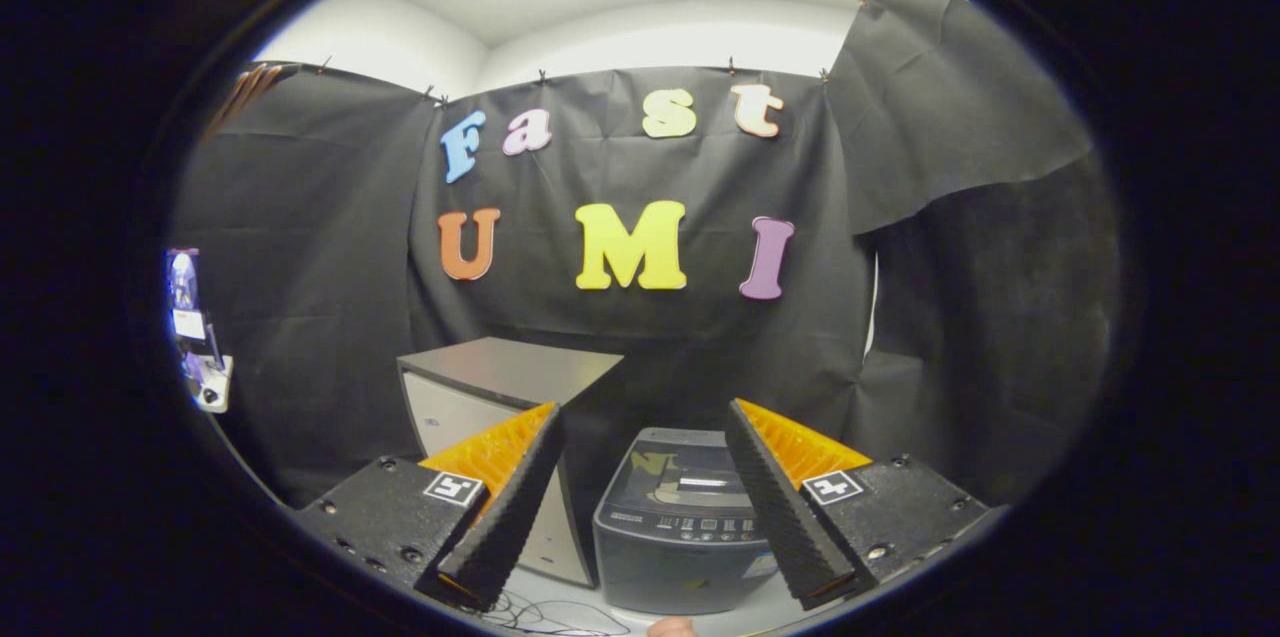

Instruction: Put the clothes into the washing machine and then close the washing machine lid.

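Note:
A small grey top-loading washing machine (675, 527) stands on a white table, just ahead of my fingers and seen between them. Its dark glossy lid (680, 482) lies flat and shut, with a control panel along the front. My gripper (640, 437) is open, held above and in front of the machine, with nothing between its fingers. The clothes are hidden from me.
A grey box-like cabinet (500, 387) stands left of the washer, behind my left finger. Thin cables (540, 612) lie on the white table (560, 587) in front. A small device (195, 337) hangs on the booth wall at far left. Black cloth walls close in all around.

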Action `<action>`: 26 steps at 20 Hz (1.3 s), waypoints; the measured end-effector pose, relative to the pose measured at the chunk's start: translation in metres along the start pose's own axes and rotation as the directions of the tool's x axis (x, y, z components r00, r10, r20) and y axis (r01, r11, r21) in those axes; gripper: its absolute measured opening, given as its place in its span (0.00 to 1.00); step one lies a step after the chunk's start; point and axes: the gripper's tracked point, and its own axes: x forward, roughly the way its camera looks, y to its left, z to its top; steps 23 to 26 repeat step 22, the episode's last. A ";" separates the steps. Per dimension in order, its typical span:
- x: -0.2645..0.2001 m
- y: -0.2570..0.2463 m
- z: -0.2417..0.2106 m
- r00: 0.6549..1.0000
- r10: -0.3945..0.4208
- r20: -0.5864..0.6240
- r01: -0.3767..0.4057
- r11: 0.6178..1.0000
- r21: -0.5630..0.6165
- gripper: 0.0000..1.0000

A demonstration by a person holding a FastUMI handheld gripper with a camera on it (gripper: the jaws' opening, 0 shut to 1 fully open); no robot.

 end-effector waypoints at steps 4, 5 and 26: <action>-0.002 -0.001 0.001 1.000 -0.002 -0.003 0.002 1.000 0.011 1.00; -0.004 -0.001 0.001 1.000 -0.002 -0.006 0.002 1.000 0.010 1.00; -0.015 0.004 0.009 1.000 -0.004 0.004 0.003 1.000 0.009 1.00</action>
